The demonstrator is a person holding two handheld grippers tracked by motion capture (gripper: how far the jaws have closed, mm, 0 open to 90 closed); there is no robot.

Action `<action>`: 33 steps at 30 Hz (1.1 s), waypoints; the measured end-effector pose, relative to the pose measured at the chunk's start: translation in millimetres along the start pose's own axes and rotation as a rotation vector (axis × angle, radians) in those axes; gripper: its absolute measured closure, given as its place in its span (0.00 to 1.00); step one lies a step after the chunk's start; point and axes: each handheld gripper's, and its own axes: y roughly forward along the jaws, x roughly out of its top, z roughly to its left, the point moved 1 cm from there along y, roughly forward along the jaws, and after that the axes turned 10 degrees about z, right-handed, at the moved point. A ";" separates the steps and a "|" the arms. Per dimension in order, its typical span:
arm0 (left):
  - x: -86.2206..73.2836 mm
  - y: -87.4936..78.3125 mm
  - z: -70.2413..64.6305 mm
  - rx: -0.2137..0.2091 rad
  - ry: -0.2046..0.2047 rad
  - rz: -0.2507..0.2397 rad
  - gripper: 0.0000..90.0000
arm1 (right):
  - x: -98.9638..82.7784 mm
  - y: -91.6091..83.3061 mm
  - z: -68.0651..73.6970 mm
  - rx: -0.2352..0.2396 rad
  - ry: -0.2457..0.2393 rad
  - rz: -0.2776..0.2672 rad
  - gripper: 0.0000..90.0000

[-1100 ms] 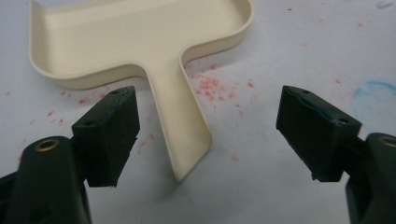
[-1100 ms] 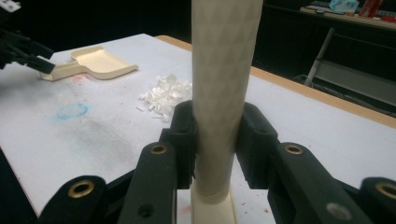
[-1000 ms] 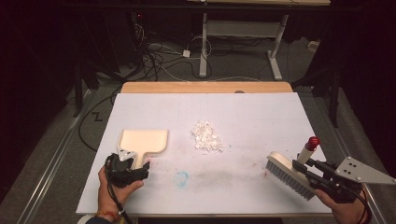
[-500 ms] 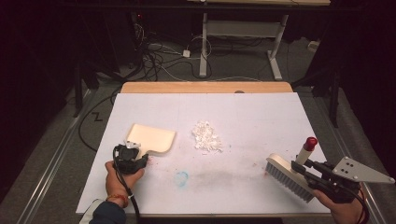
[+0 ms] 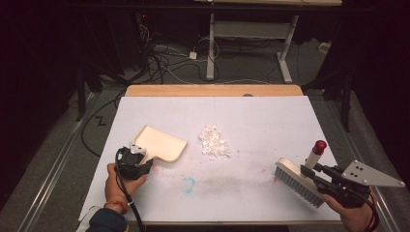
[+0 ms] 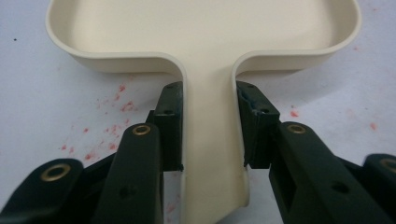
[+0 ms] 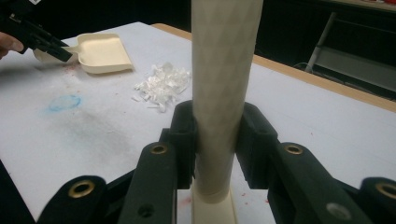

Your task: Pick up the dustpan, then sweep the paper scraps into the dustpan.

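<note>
I work in what looks like a lab or test room, dark all around. My table (image 5: 309,121) wears a white, stained cover over a wooden top. Beyond its far edge, loose cables (image 5: 164,58) sprawl over the grey floor, and behind them stands the metal frame of a desk (image 5: 251,38). A cable also trails down the table's left side.

White table (image 5: 270,116), dustpan (image 5: 162,144), scraps (image 5: 214,143), brush (image 5: 296,182)
</note>
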 end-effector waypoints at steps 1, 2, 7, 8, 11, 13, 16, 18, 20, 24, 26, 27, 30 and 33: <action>-1.1 -2.3 0.0 -0.007 0.008 -0.001 0.70 | 0.3 0.1 -0.4 0.000 0.001 -0.001 0.79; -1.1 -2.3 0.0 -0.007 0.008 -0.001 0.70 | 0.5 0.2 -0.9 0.002 -0.004 -0.004 0.79; -10.3 -10.6 -1.3 -0.023 0.020 -0.007 0.70 | 1.8 2.0 -1.9 0.006 -0.013 -0.003 0.79; -14.5 -13.7 -2.5 -0.031 0.027 -0.008 0.70 | 2.3 2.4 -1.5 0.010 -0.013 -0.003 0.79; -17.6 -20.4 -6.1 -0.031 0.059 -0.006 0.70 | 4.2 4.4 -0.2 0.023 -0.023 -0.006 0.79; -19.1 -24.6 -9.4 -0.036 0.075 -0.006 0.70 | 5.6 5.9 0.6 0.026 -0.032 -0.006 0.79; -21.2 -27.8 -13.0 -0.040 0.094 -0.002 0.70 | 8.3 8.0 0.6 0.034 -0.027 -0.016 0.79; -25.1 -30.3 -17.3 -0.051 0.120 0.010 0.70 | 10.5 9.7 -0.1 0.037 -0.016 -0.024 0.79; -27.8 -31.7 -19.4 -0.056 0.129 0.017 0.70 | 13.2 12.4 -1.0 0.039 -0.021 -0.026 0.79; -31.2 -33.2 -20.3 -0.067 0.151 0.030 0.70 | 20.4 20.2 -0.4 0.023 -0.020 -0.035 0.79; -33.4 -33.1 -23.2 -0.072 0.170 0.045 0.70 | 24.2 24.7 1.2 0.010 -0.036 -0.052 0.79; -33.7 -32.6 -24.3 -0.075 0.175 0.049 0.70 | 26.4 27.3 1.1 0.012 -0.042 -0.052 0.79; -33.7 -31.2 -28.0 -0.084 0.197 0.065 0.70 | 33.1 35.7 -1.2 0.010 -0.027 -0.063 0.79; -32.6 -30.0 -30.9 -0.092 0.213 0.067 0.70 | 43.5 46.2 -5.0 0.007 -0.023 -0.077 0.79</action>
